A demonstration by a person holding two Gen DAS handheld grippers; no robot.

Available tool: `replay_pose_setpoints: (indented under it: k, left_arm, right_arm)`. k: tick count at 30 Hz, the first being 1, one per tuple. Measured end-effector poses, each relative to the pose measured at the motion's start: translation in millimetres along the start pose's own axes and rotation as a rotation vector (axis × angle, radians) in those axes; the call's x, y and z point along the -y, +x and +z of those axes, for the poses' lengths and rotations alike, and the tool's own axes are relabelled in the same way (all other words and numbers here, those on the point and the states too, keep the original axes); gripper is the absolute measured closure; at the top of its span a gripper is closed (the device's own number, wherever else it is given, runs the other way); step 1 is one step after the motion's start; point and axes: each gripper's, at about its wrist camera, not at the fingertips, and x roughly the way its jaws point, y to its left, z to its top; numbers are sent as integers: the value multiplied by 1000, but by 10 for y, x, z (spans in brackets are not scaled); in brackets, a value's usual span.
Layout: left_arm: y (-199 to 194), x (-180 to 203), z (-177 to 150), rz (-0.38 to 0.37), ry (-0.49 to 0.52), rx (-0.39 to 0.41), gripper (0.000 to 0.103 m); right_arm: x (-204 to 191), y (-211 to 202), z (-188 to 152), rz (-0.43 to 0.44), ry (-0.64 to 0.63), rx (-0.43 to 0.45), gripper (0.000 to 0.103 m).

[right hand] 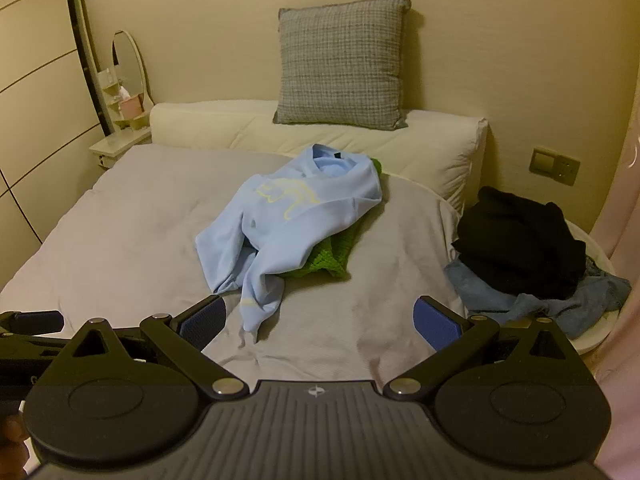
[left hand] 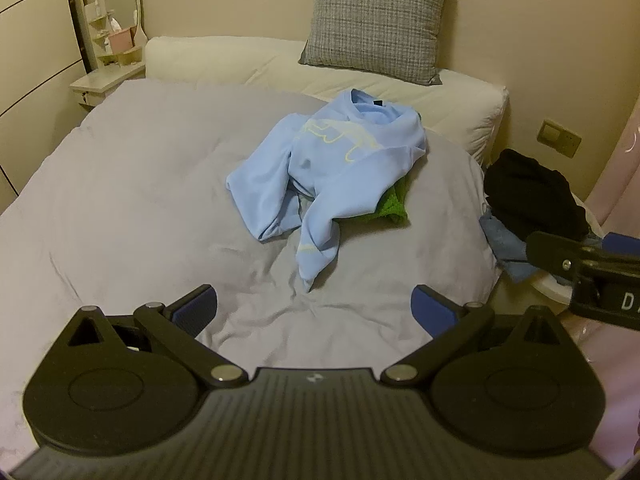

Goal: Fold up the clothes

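Only the right wrist view shows jeans under black clothes.

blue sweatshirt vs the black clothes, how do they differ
The blue sweatshirt lies crumpled mid-bed, sleeves trailing; the black clothes sit heaped beside the bed's right edge. The blue sweatshirt covers a green knit; the black clothes rest on denim. The blue sweatshirt has a yellow print; the black clothes look plain. Both are unfolded.

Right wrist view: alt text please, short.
A crumpled light blue sweatshirt lies on a grey bedspread, partly covering a green knit garment. The right hand-held gripper is open and empty in the foreground. A pile of black clothing sits on denim at right.
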Motion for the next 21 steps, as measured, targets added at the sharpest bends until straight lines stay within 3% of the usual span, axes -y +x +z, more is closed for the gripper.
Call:
replay_pose_setpoints:
  k: [21]
  left_arm:
    - [234, -127, -114, -17, -6, -50, 1]
  right_arm:
    - [3, 200, -31, -25, -3, -42, 0]
